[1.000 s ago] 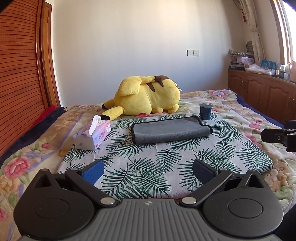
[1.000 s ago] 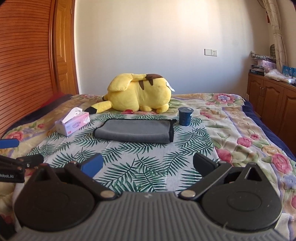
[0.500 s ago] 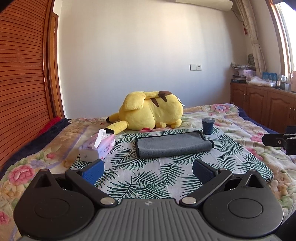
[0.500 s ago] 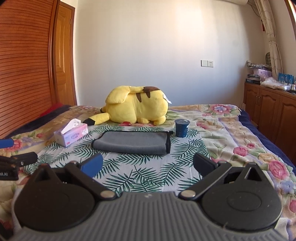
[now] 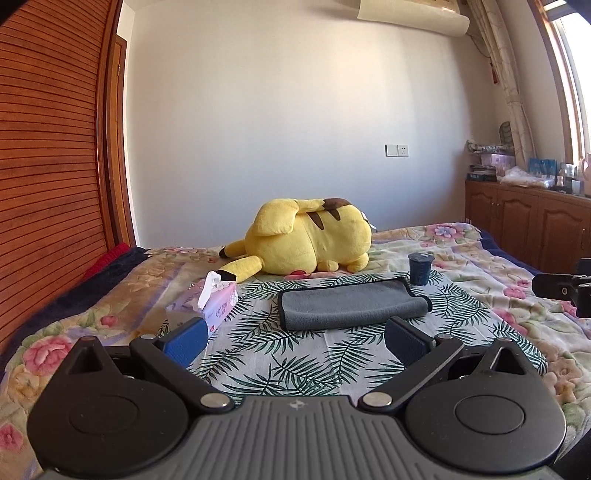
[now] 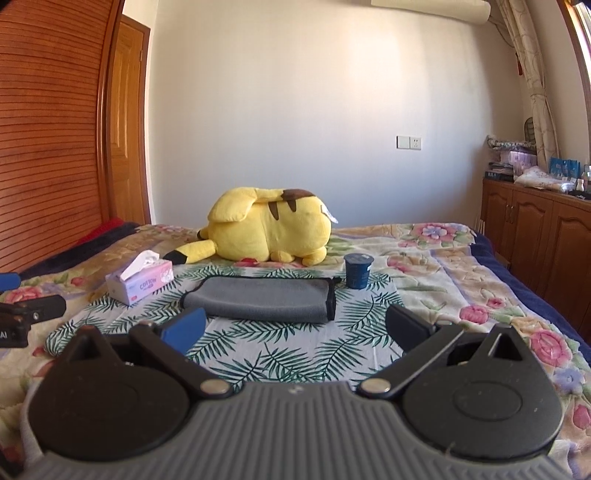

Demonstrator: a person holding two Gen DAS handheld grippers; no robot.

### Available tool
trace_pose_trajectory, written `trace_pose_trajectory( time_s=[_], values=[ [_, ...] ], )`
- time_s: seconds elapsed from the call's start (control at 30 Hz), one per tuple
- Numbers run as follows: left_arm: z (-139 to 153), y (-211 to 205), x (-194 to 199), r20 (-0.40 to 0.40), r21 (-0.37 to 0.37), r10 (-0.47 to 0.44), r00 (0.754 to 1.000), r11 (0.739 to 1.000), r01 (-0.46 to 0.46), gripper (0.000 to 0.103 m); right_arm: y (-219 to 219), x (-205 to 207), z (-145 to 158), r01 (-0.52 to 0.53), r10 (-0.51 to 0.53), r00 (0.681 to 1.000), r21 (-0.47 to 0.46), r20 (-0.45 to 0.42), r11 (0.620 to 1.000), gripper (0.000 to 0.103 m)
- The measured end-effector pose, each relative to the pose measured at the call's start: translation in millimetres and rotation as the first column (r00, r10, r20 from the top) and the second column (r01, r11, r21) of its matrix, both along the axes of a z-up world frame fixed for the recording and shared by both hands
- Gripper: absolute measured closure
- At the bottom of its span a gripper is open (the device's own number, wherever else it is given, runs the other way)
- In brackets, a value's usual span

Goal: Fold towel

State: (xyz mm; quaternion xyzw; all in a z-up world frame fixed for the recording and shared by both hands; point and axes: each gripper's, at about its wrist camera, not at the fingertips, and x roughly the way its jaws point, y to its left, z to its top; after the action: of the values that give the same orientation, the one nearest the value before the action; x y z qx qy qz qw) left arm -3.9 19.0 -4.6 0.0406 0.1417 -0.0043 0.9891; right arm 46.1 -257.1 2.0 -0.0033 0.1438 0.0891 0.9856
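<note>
- Bedding fills the near ground in both views: a floral bed (image 5: 480,266) with a palm-leaf cloth (image 5: 306,354) spread over its middle.
- Nearest the left camera, the left tool (image 5: 293,336) hangs above the leaf cloth with its fingers spread wide and nothing between them; the right tool (image 6: 293,330) is held the same way, spread and empty.
- Just beyond both tools, the grey towel (image 5: 351,304) lies folded flat on the leaf cloth, touching neither tool.
- Left of the towel stands a pink tissue box (image 5: 218,304) with a tissue sticking up; at the towel's far right corner is a dark blue cup (image 5: 420,267), upright.
- Behind them a yellow plush toy (image 5: 306,240) lies on its side across the bed.
- Farther back come a white wall with a socket plate (image 5: 397,150), a slatted wooden wardrobe (image 5: 48,166) on the left, and wooden cabinets (image 5: 528,221) with clutter on top on the right.
- Only the left view shows the right tool's side at its right edge and an air conditioner (image 5: 410,16) in good part.
- Only the right view shows the left tool's tip at its left edge, a wooden door (image 6: 127,129) beside the wardrobe, and the towel's black-trimmed right end face-on.
</note>
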Motion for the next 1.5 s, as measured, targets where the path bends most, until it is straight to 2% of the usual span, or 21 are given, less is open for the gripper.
trace_pose_trajectory(
  time_s=[1.5],
  values=[
    [-0.8, -1.2, -2.0, 0.004, 0.015, -0.002, 1.0, 1.0, 0.002, 0.016, 2.8, -0.4, -1.4, 0.001, -0.001, 1.0, -0.014, -0.002, 1.0, 0.0]
  ],
)
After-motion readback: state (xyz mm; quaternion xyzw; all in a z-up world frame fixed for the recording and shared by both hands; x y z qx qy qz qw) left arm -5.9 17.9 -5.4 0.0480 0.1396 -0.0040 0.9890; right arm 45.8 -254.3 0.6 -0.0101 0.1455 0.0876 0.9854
